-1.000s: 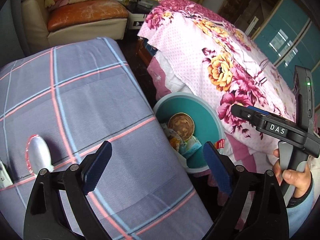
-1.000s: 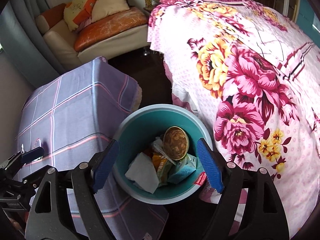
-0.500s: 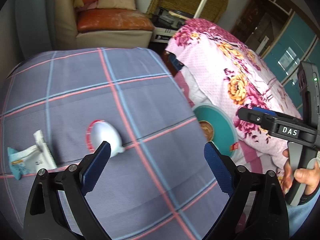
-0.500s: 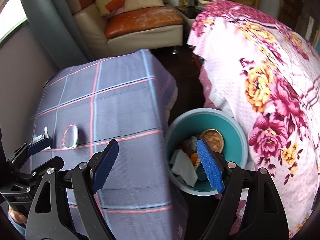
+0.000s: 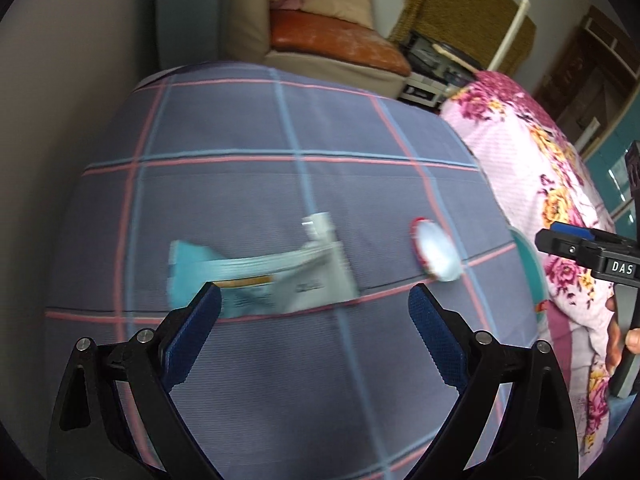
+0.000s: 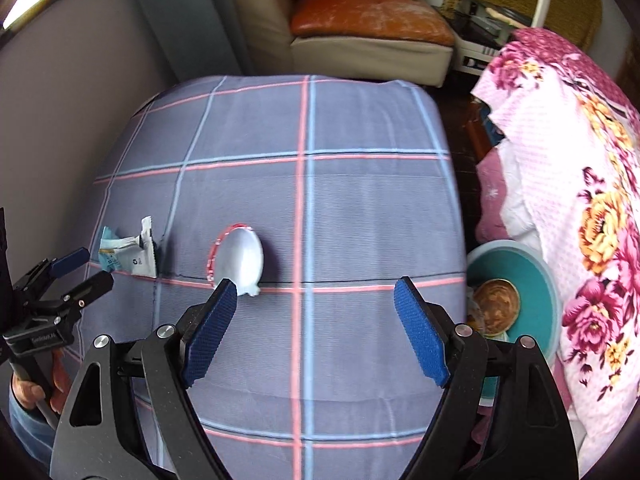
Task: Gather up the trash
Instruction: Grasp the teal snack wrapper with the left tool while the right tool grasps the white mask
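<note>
Since the earlier frames both tongs have swung away from the bin and now hang over the checked cloth. The left tongs (image 5: 314, 316) stand released, with nothing between the blue ribbed pads; just ahead of them lies a flat, crumpled wrapper (image 5: 260, 276), pale blue and white, blurred by motion. To its right, apart from it, lies a round white lid (image 5: 436, 254) with a red rim. The right tongs (image 6: 314, 320) are also released and empty; the left pad tip overlaps the lid (image 6: 240, 258) in the picture, but contact cannot be told. The cloth (image 6: 360, 200) is grey-blue woven fabric with pink and light blue lines, and it covers a table. Beside its right edge stands the round teal plastic bin (image 6: 540, 280), which holds a brown disc and other trash. Further right hangs a pink flowered sheet (image 6: 580, 160). Behind the table stands a sofa (image 6: 360, 20) with a worn orange cushion.
</note>
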Demonstrator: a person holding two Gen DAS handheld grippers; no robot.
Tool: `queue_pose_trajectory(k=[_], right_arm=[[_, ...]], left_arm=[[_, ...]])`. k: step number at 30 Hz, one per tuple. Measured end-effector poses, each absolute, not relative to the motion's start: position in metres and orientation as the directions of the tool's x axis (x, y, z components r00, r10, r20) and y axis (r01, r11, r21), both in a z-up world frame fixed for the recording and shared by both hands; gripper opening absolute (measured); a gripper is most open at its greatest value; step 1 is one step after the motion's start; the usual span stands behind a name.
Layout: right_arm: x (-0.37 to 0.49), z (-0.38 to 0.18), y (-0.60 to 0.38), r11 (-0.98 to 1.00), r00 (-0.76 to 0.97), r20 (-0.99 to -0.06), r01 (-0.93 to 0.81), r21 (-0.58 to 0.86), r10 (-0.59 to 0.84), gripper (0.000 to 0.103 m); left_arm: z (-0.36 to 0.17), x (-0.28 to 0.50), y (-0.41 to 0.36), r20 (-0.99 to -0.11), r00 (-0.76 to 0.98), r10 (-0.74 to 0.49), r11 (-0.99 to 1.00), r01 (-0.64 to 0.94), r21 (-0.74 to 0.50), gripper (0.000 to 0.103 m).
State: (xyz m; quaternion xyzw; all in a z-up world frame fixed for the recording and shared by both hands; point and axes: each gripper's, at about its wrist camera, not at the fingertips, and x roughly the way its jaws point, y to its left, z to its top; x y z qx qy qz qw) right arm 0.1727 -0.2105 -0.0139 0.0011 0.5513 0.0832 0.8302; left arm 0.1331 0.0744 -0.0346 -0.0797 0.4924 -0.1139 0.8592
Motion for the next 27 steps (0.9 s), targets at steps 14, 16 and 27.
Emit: queue_pose_trajectory(k=[14,16,27], right_arm=[[0.207,-0.078,-0.141,0.969,0.217,-0.962,-0.216,0.118,0.165,0.077],[0.209,-0.084,-0.139,0.969,0.206,-0.963,-0.211,0.128,0.172,0.077],[0.206,-0.088,-0.146,0.965,0.206,-0.955,-0.198,0.173,0.214,0.051]], left_arm=[[-0.063,0.143,0.138,-0.844,0.474,-0.252,0.968,0.123,-0.220,0.095],[-0.062,0.147,0.137,-0.839,0.476,-0.263,0.964,0.154,-0.215,0.095],[-0.059,0.177,0.090,-0.840,0.419,-0.346,0.903,0.392,-0.176,0.095]])
